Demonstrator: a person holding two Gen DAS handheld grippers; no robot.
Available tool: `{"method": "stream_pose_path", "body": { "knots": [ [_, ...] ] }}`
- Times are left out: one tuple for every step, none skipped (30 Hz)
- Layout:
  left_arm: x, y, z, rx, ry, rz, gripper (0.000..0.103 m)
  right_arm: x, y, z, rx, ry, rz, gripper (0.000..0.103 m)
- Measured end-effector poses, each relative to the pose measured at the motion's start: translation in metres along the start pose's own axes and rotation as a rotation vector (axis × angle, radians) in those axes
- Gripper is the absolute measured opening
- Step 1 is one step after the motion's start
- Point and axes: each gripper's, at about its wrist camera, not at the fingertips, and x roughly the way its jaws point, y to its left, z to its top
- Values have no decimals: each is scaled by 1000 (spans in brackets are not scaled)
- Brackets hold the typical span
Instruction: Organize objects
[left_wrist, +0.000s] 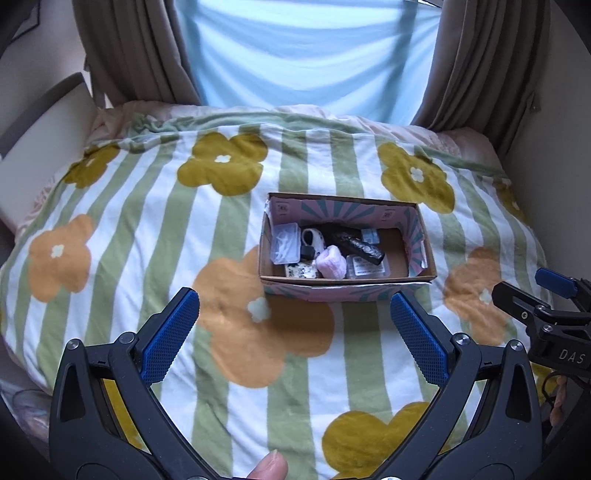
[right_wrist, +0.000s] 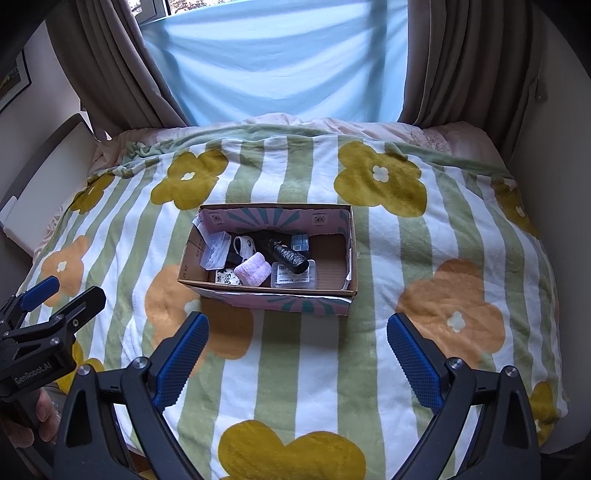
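Fingertip of a person (left_wrist: 269, 467) shows at the bottom edge of the left wrist view, between the arms of the left gripper (left_wrist: 294, 310). Left gripper jaws spread wide, blue pads empty, hovering above the flowered blanket (left_wrist: 147, 221) just short of the cardboard box (left_wrist: 347, 288). Right gripper (right_wrist: 297, 332) likewise wide open and empty, above the blanket on the near side of the box; its body also appears at the right edge of the left wrist view. Box sits open-topped near the middle of the bed, long side facing the grippers, inner walls printed pink with teal rays. Contents crowd the left and centre of the box; the right end of its floor is bare cardboard. Inside, from left: a clear plastic case (right_wrist: 217, 249) leaning against the left wall; a small white cup with dark markings (right_wrist: 244, 246) lying on its side; a pink fluffy roll (right_wrist: 254, 273) near the front wall; a black-and-white patterned flat item (right_wrist: 227, 277) in the front left corner; a black wrapped cylinder (right_wrist: 290, 256) lying diagonally, its near end resting on a clear flat labelled pack (right_wrist: 293, 278); a small clear box (right_wrist: 299, 242) towards the back wall. Brown curtains (right_wrist: 110, 74) flank a pale blue sheet (right_wrist: 277, 62) over the window behind the bed.
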Motion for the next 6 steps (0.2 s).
{"method": "stream_pose_path", "body": {
  "knots": [
    [0, -1, -1, 7, 0, -3, 103, 1, 0, 0, 1, 1, 1, 96],
    [-1, -2, -2, 11, -1, -13, 103, 0, 1, 0, 0, 1, 2, 96],
    [-1, -2, -3, 12, -5, -15, 103, 0, 2, 0, 0, 1, 1, 96],
    [-3, -3, -4, 13, -9, -17, 103, -1, 2, 0, -2, 0, 1, 96],
    [-3, -3, -4, 13, -10, -19, 103, -2, 3, 1, -3, 0, 1, 96],
    [-2, -4, -4, 14, -7, -21, 103, -1, 3, 0, -2, 0, 1, 96]
  ]
}}
